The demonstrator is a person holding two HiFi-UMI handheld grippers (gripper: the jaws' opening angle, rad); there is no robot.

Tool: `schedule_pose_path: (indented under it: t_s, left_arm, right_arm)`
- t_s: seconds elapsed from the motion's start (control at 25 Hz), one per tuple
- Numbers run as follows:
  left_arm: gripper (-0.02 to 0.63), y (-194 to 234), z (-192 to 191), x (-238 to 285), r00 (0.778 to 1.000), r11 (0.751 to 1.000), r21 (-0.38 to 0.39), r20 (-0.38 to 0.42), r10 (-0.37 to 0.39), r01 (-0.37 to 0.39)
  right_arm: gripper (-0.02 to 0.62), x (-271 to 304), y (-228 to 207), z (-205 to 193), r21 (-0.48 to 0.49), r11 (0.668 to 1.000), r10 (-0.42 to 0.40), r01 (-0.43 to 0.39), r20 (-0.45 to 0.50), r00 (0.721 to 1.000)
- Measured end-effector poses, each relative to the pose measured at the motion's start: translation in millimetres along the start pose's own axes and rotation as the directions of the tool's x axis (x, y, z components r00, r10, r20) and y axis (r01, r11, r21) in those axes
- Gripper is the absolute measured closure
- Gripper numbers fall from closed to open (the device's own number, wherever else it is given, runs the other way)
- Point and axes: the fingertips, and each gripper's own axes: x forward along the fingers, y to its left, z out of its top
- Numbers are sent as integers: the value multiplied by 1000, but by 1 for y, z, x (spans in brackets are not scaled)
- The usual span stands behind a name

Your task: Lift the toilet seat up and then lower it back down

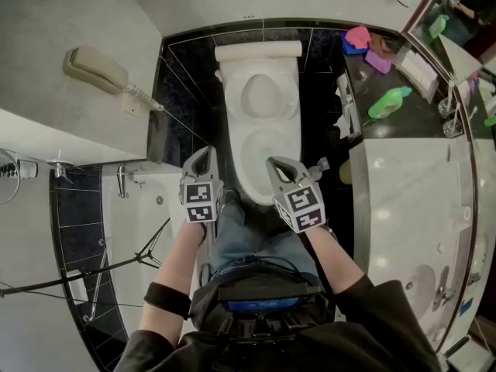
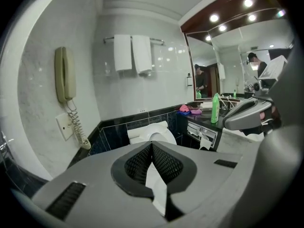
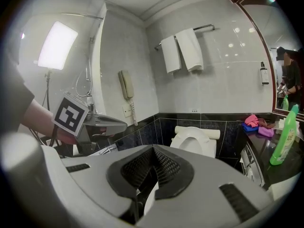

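Observation:
A white toilet (image 1: 262, 134) stands against the black-tiled back wall. Its seat (image 1: 262, 95) is raised and leans on the tank, leaving the bowl (image 1: 263, 157) uncovered. The upright seat ring (image 3: 194, 139) also shows in the right gripper view, and the seat (image 2: 154, 133) shows just past the jaws in the left gripper view. My left gripper (image 1: 205, 153) hovers at the bowl's front left and my right gripper (image 1: 273, 162) at its front rim. Both are shut and empty, touching nothing. The left gripper's (image 2: 152, 144) and the right gripper's (image 3: 153, 149) tips each meet.
A wall phone (image 1: 97, 70) with a coiled cord hangs on the left. A dark counter (image 1: 403, 118) on the right carries a green bottle (image 1: 389, 101) and pink cloths (image 1: 358, 37), close beside the toilet. A bathtub edge (image 1: 147, 208) and a light stand (image 1: 116, 266) are at the left. Towels (image 2: 133, 53) hang above.

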Motion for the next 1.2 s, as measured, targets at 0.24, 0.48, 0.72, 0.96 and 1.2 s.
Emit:
schedule_pose_path:
  t_s: [0.24, 0.48, 0.72, 0.96, 1.2]
  left_arm:
    - [552, 35, -15, 74, 998, 997, 63, -45, -47, 50]
    - [439, 78, -42, 165, 984, 978, 160, -143, -107, 130]
    - [391, 123, -73, 247, 969, 957, 237, -216, -119, 170]
    - [365, 149, -97, 321, 964, 925, 337, -249, -95, 178]
    - [353, 163, -125, 389, 954, 877, 435, -287, -82, 206]
  right_arm:
    - [594, 55, -11, 5, -28, 1000, 4, -5, -12, 1000]
    - [594, 136, -34, -5, 17, 999, -29, 29, -45, 999]
    - [594, 214, -44, -13, 28, 999, -12, 14, -71, 997]
    - [594, 279, -60, -28, 19, 1000, -7, 9, -84, 996]
    - [594, 336, -71, -51, 37, 999, 17, -13, -108, 994]
